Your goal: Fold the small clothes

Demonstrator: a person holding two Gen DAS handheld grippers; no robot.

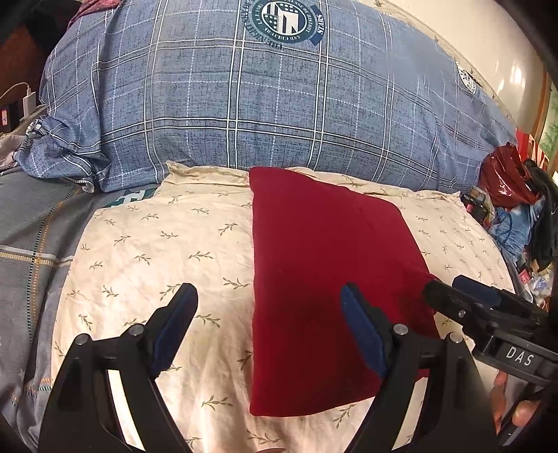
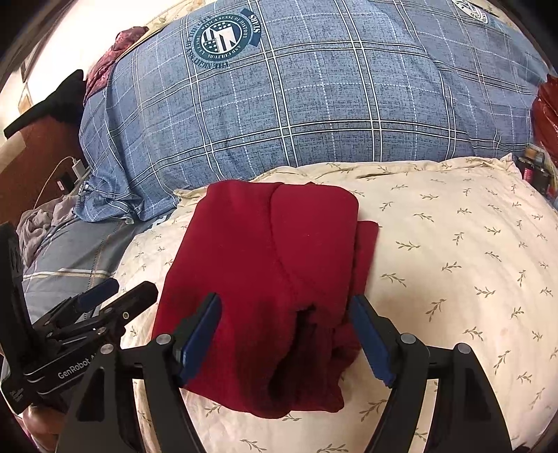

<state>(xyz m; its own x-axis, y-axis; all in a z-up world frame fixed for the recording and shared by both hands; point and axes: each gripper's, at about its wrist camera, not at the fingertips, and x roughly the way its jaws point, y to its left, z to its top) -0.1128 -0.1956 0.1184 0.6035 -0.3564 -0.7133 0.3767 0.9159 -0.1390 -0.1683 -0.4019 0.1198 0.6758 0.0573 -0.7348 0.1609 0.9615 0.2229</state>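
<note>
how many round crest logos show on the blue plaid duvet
2. One large round crest sits near the blue plaid duvet's top centre; a smaller crest lies at its far right edge. Others may be hidden by folds.

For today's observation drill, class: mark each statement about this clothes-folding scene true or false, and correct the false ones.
1. The red garment lies on a cream pillow. True.
2. The left tongs are shut on the garment. False: they are open and grip nothing.
3. A blue plaid quilt lies behind the pillow. True.
4. The garment is spread out flat in a single layer. False: it is folded, with layers showing at its edge.
5. The right tongs are open, with the garment's near end between them. True.
</note>
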